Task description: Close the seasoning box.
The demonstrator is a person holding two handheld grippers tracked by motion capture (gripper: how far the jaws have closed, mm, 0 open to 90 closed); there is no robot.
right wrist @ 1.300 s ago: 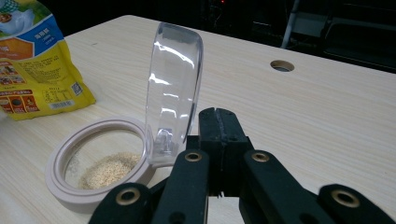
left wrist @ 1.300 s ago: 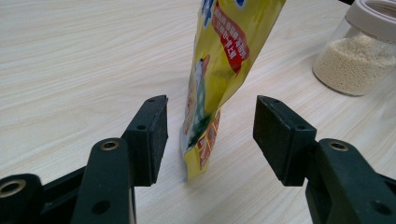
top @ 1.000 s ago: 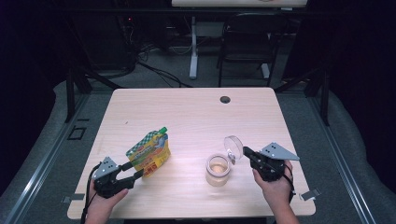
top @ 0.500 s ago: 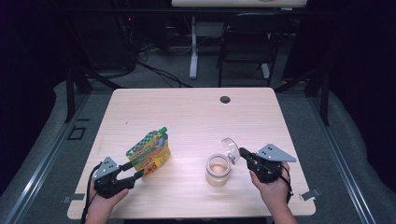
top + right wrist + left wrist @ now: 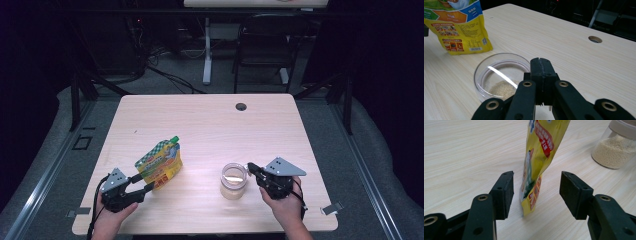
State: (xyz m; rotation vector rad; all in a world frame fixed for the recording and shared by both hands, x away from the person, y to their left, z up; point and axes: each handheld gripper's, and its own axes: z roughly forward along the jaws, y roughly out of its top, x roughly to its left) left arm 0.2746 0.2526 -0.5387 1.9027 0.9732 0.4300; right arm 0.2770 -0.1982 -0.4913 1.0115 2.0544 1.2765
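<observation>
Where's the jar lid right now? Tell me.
In the high view the clear lid sits on the jar, front right of the table, pinched at its edge by the right tongs.

Bright tabletop, dark blurry surroundings

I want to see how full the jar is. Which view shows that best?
The left gripper view: the jar shows side-on, grains low inside. The right gripper view looks down through its clear lid; the high view shows it small.

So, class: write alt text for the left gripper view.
A yellow printed pouch stands upright on a pale wooden table, between the open black jaws of the left gripper without touching them. A clear jar of fine beige grains stands behind.
</observation>
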